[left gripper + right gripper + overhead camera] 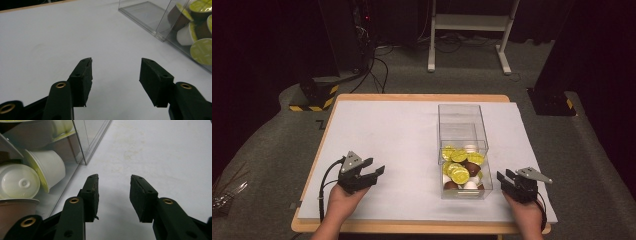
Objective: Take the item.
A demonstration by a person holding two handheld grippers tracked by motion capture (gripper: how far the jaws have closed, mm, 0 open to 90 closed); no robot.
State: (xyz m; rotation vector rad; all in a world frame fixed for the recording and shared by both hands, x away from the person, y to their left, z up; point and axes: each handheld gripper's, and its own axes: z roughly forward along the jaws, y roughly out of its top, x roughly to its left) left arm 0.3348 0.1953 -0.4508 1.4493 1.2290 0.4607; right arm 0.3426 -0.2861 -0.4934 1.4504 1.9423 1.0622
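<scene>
A clear plastic box [462, 131] with two compartments lies on the white table. Its near compartment holds several coffee capsules [460, 171], brown and white with yellow-green lids; the far compartment looks empty. My left gripper [375, 168] rests open on the table to the left of the box, nothing between its jaws. In the left gripper view the left gripper [115, 72] points at bare table, with the box [150, 17] and capsules [186, 35] at the upper right. My right gripper [504, 177] sits open just right of the box. The right gripper [113, 187] has the capsules [47, 167] at its left behind the box wall [80, 142].
The white table top [387, 130] has a wooden rim. Beyond it on the grey floor stand a white frame's legs [467, 35], black equipment with cables [357, 45] and a yellow-black striped base [314, 97].
</scene>
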